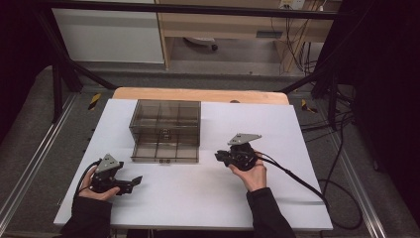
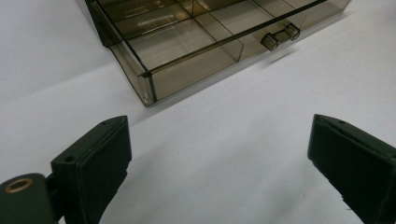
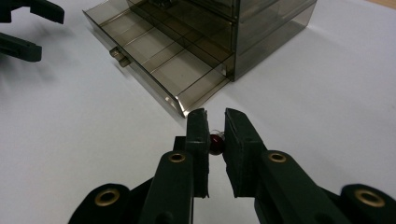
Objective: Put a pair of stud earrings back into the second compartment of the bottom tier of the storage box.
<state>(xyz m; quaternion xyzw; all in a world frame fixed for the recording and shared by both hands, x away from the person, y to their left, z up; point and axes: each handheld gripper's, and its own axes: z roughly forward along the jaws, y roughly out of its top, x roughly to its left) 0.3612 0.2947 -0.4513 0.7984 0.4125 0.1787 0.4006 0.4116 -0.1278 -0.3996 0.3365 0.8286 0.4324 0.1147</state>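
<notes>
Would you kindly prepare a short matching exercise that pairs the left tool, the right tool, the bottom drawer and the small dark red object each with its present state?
Things:
1. left tool
2. right tool
3. bottom drawer of the smoky clear organizer
4. small dark red object

States:
A. pulled out, compartments empty
B. jaws wide apart, holding nothing
C. pinched between two black jaws
D. jaws closed on something small

Pairs: 1-B, 2-D, 3-A, 4-C
</notes>
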